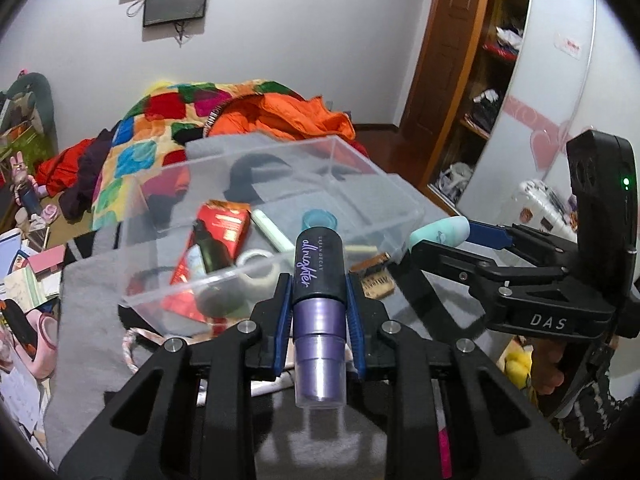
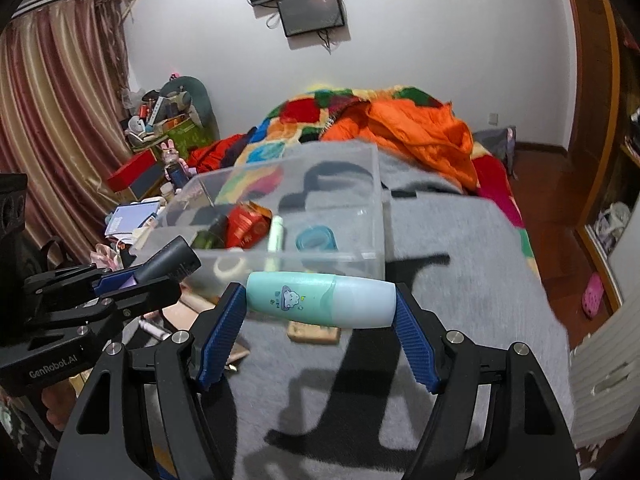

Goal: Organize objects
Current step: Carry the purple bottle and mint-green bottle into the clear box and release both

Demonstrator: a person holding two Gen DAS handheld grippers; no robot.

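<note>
mostly grey blanket (image 2: 460,264) over bed, clear bin (image 1: 360,184) atop.

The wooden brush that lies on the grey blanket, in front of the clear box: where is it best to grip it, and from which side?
Both grippers are full now, so one must first unload. Then take the wooden brush across its narrow width, near the middle, coming from above. It lies flat on the grey blanket, so only its long sides offer faces for the pads. The clear box stands close behind, so I would approach from the near side.

Place: home bedroom | Evidence: bed (image 2: 460,240) under grey blanket, patchwork quilt (image 2: 320,108), striped curtains (image 2: 52,120), wooden wardrobe shelves (image 1: 492,60), wall-mounted screen (image 2: 312,12), cluttered floor
</note>
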